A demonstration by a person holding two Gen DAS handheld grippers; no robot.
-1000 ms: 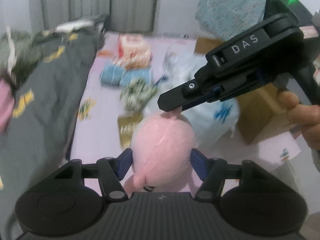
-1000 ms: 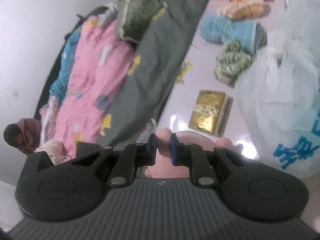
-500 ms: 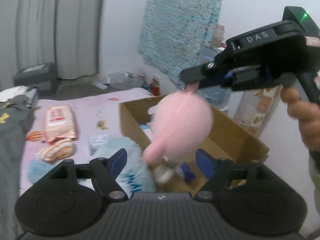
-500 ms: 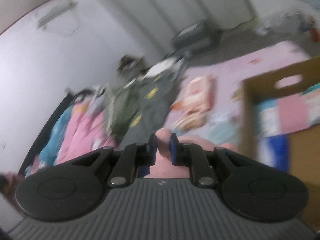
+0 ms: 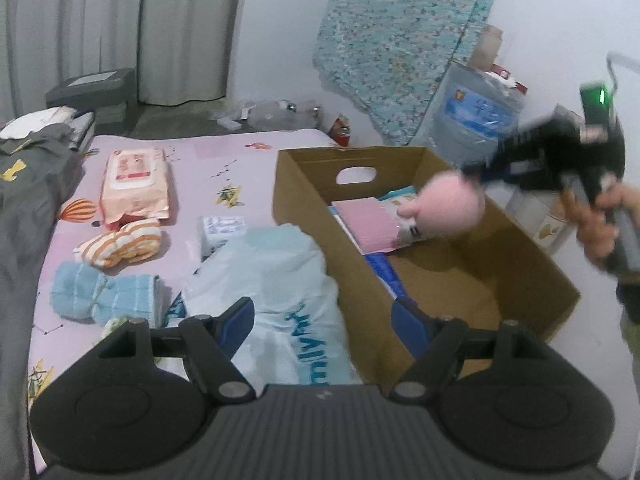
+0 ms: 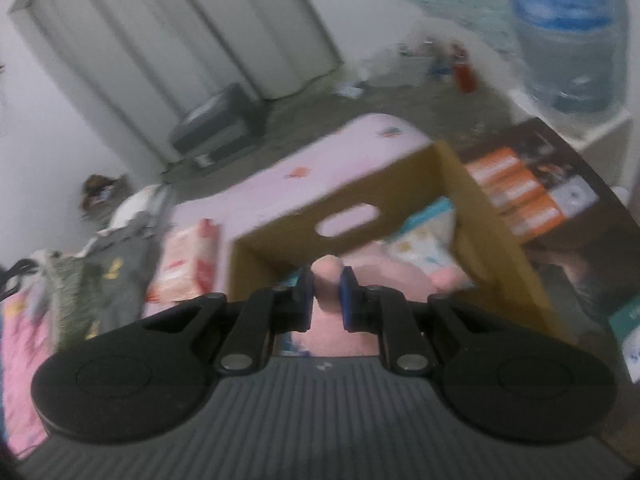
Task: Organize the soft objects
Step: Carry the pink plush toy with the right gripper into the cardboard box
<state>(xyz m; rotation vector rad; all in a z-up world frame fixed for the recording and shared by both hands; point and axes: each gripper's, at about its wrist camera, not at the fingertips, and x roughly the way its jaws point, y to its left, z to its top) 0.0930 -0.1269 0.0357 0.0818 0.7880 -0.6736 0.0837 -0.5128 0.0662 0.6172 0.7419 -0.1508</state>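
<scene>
Round pink plush toy (image 5: 448, 210), pinched by one small nub (blurred), hanging above open cardboard box (image 5: 532, 264)

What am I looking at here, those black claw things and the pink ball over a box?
These are two handheld grippers, each worked by a person's hand, with a fisheye camera on each looking along its fingers. One picture is from the left gripper, open and holding nothing. The other is from the right gripper, shut on a pink plush toy held over an open cardboard box. The box sits on a pink sheet, beside a white plastic bag, a blue towel, a striped cloth and a wipes pack.
</scene>
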